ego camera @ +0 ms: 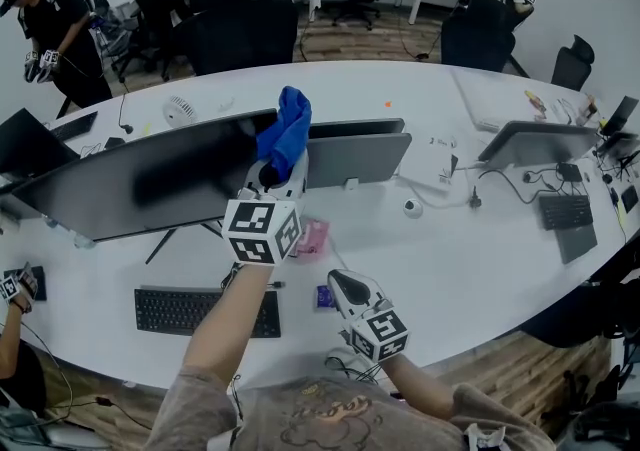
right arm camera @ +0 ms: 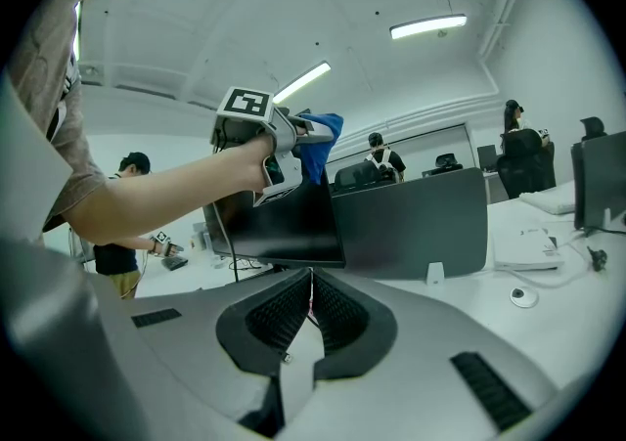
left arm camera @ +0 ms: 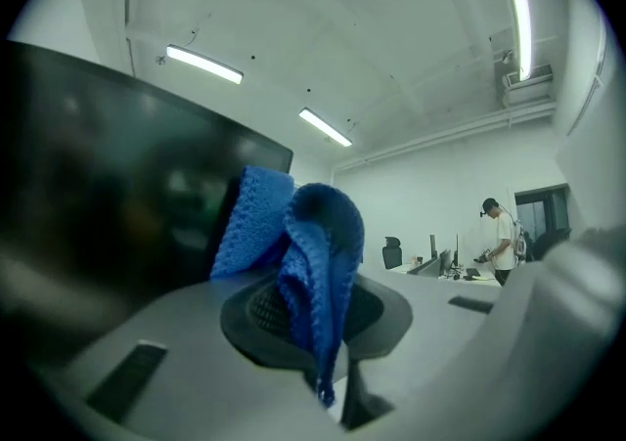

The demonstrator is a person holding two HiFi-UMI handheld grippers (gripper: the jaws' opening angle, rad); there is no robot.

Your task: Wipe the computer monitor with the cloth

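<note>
We hold the blue cloth [ego camera: 287,129] pinched in our left tool [ego camera: 278,171], whose jaws are clenched on its lower folds. The rest of the cloth bunches up above the jaw tips. Our left arm reaches forward over the desk [ego camera: 470,269]. The cloth sits at the upper right corner of the dark computer monitor [ego camera: 140,179], right at its top edge. In the left gripper view the screen fills the left side and one flap of the cloth lies next to it, though we cannot tell whether it presses on the glass. Our right tool [ego camera: 345,287] hangs low and close to our body, well apart from the monitor. Its jaws are closed together with nothing between them. A black keyboard [ego camera: 205,311] lies on the desk in front of the monitor, and a small pink item [ego camera: 312,236] lies just beside our left forearm. A second monitor [ego camera: 360,154], seen from behind, stands to the right of the cloth.
</note>
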